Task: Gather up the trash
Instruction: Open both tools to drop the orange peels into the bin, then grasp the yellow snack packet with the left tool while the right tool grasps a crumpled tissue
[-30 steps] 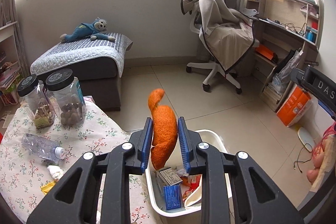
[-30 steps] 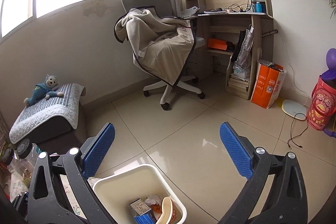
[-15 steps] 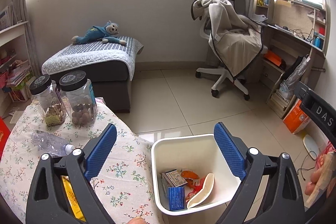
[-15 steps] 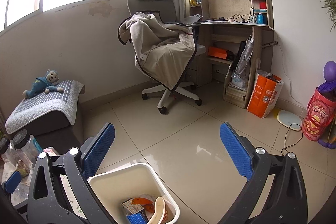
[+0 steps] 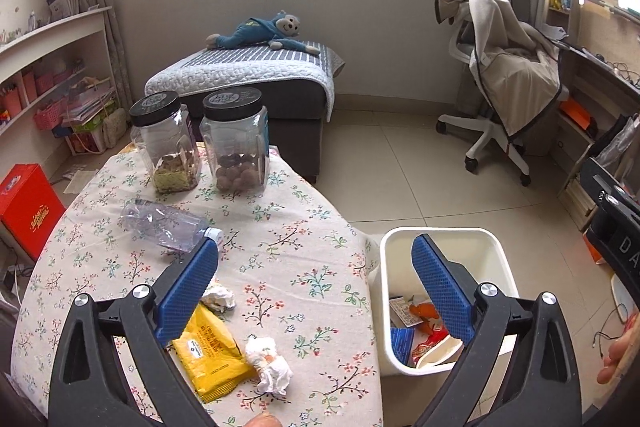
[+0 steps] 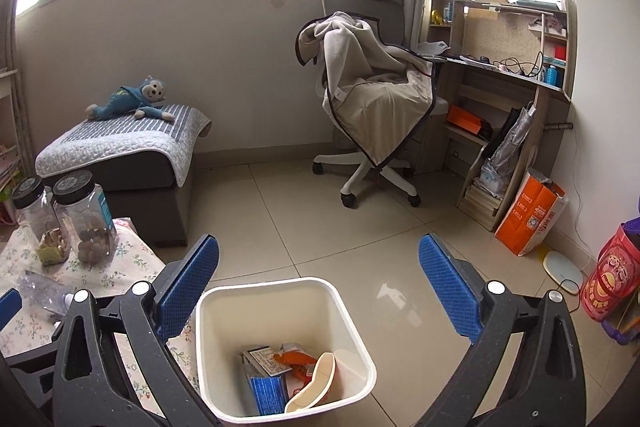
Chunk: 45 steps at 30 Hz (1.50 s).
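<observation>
Step in hand, by judgement: a fresh pickup, with the bin already holding rubbish and several pieces still on the table (image 5: pixel 304 247). Taken from the left of the left wrist view: a clear plastic bottle (image 5: pixel 168 223) lies on its side on the floral cloth, in front of two lidded jars (image 5: pixel 236 143) that look like stores rather than trash. Nearer the camera, a crumpled tissue (image 5: pixel 218 297) lies touching the inner edge of the left finger, a yellow packet (image 5: pixel 210 355) lies flat partly under that finger, and a second tissue wad (image 5: pixel 270 365) rests against the packet's right edge. The left gripper (image 5: pixel 316 287) is pitched down over the table edge, its jaws opening to near full spread with nothing between them. To the right, the white bin (image 5: pixel 440 233) stands on the floor just beside the table, with a blue carton, orange wrapper and a pale curved piece inside. The right gripper (image 6: pixel 318 287) is angled gently down above the bin, jaws wide apart and empty. The next move calls for lowering the left gripper onto one loose piece, the packet or a tissue being nearest, and closing squarely; the flat packet may resist a pinch from above. A fingertip shows at the lower frame edge.
</observation>
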### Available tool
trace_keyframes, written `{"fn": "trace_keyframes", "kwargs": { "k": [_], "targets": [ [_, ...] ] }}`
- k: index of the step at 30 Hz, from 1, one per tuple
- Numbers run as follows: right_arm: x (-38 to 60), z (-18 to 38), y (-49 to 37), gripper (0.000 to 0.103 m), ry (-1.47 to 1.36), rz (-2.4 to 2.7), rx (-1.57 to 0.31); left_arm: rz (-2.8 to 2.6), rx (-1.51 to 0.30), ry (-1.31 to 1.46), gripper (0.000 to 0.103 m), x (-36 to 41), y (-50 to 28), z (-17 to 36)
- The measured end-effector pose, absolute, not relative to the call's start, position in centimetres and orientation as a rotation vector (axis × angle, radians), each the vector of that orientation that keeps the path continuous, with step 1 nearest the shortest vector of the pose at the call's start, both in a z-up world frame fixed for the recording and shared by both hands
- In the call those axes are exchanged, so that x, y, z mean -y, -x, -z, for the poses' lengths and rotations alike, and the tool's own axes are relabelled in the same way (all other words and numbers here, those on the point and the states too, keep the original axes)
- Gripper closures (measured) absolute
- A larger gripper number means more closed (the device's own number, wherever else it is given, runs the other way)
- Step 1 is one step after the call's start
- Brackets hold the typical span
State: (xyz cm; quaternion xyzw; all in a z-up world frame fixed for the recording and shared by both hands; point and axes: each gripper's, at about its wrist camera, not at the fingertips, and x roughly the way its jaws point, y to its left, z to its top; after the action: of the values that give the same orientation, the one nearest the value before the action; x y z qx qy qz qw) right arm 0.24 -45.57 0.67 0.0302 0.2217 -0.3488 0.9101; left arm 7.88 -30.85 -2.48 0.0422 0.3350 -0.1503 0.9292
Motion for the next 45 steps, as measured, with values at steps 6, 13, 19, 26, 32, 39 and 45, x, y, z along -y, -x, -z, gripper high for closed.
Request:
{"fn": "trace_keyframes", "kwargs": {
  "k": [6, 13, 19, 26, 32, 39, 45],
  "targets": [
    [42.3, 0.7, -2.3, 0.007, 0.012, 0.636, -0.534, 0.199, -0.743, -0.073, 0.008, 26.8, -9.3, 4.6],
    [38.8, 2.3, -4.9, 0.007, 0.087, 0.541, -0.620, 0.077, -0.846, -0.073, 0.008, 21.9, -11.6, 8.6],
    [37.1, 4.2, -7.6, 0.007, 0.042, 0.448, -0.734, 0.066, -0.986, -0.028, 0.009, 18.7, -13.7, 12.8],
    [35.0, 6.9, -10.3, 0.007, 0.076, 0.355, -0.842, 0.252, -1.142, 0.159, 0.028, 17.5, -15.3, 16.8],
    [33.7, 9.1, -12.9, 0.007, 0.058, 0.283, -0.919, 0.328, -1.180, 0.180, 0.086, 17.1, -15.4, 17.6],
    [29.3, 11.8, -16.2, 0.007, 0.077, 0.109, -1.015, 0.306, -1.146, 0.180, 0.096, 13.8, -15.8, 15.5],
    [24.4, 13.9, -18.3, 0.007, 0.144, 0.011, -1.069, 0.131, -1.023, 0.137, 0.096, 8.9, -16.8, 12.3]
  ]
}}
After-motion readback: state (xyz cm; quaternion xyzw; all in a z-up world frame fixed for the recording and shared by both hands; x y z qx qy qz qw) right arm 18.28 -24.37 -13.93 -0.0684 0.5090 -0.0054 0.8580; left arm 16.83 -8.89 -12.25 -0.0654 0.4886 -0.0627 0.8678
